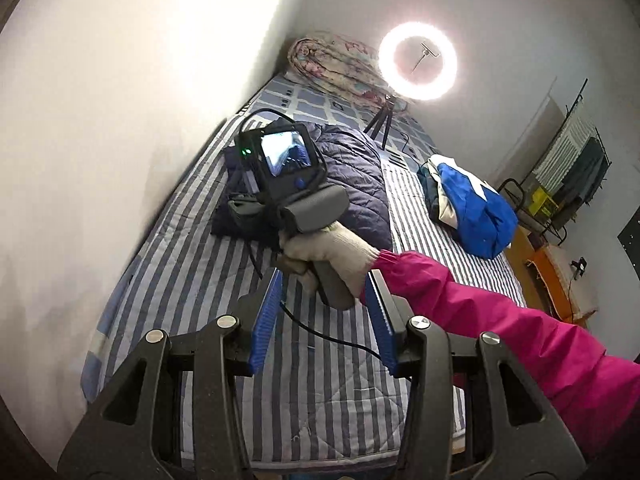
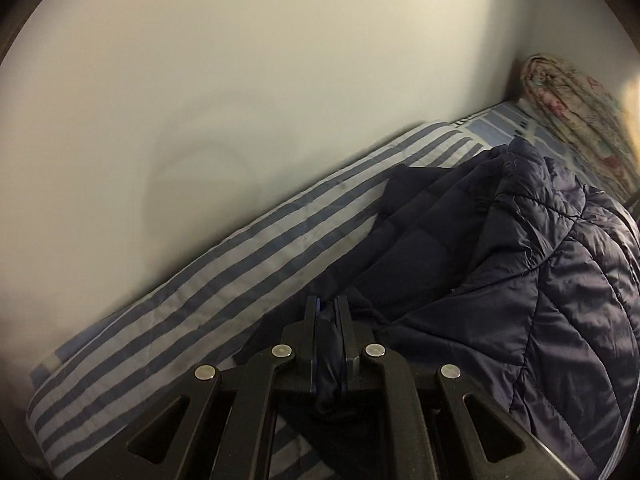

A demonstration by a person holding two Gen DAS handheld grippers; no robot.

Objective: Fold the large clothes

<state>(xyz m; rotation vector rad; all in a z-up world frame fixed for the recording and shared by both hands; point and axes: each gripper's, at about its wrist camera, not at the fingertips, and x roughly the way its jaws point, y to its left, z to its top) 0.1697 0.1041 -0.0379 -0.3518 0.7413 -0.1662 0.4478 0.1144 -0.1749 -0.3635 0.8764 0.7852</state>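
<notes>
my right hand-held gripper (image 2: pixel 330 312), jaws closed, pinches navy quilted jacket (image 2: pixel 540 280) fabric, jacket on striped bed (image 2: pixel 180 300) by wall; left hand-held gripper (image 1: pixel 326 312) part-open w/ nothing between.

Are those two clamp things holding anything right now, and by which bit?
The right gripper is shut on a fold of fabric at the edge of the navy jacket. The left gripper is open and holds nothing.

Our left gripper (image 1: pixel 326 316) hovers with its jaws apart and empty, while our gloved right hand (image 1: pixel 324 250), pink-sleeved, reaches forward with the right gripper (image 2: pixel 331 320) clamped on dark fabric.
</notes>
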